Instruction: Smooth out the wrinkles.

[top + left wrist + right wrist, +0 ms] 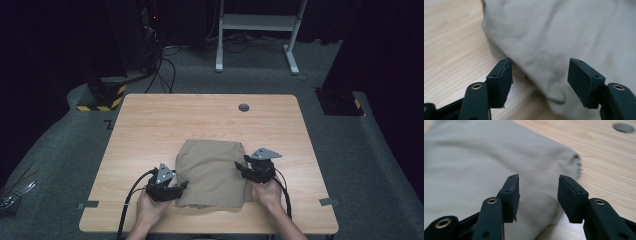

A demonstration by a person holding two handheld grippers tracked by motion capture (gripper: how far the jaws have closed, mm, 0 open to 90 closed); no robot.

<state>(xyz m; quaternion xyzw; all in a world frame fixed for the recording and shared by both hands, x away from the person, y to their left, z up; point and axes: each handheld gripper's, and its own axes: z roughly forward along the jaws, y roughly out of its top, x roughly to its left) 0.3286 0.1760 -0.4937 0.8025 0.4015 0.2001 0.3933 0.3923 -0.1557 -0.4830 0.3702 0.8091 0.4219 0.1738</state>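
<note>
Folded tan cloth (214, 172) centre of the table (150, 120) in high view, left hand-held gripper (540, 77) and right hand-held gripper (538, 195) both released at its edges, gripper views showing nothing pinched, table's hole (623, 127) upper right in right gripper view

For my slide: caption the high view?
Two open grippers flank a folded tan cloth on a wooden table.

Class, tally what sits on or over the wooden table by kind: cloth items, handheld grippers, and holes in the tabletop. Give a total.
Folded tan cloth: 1
Grippers: 2, left gripper and right gripper
Table hole: 1
Total: 4
</note>
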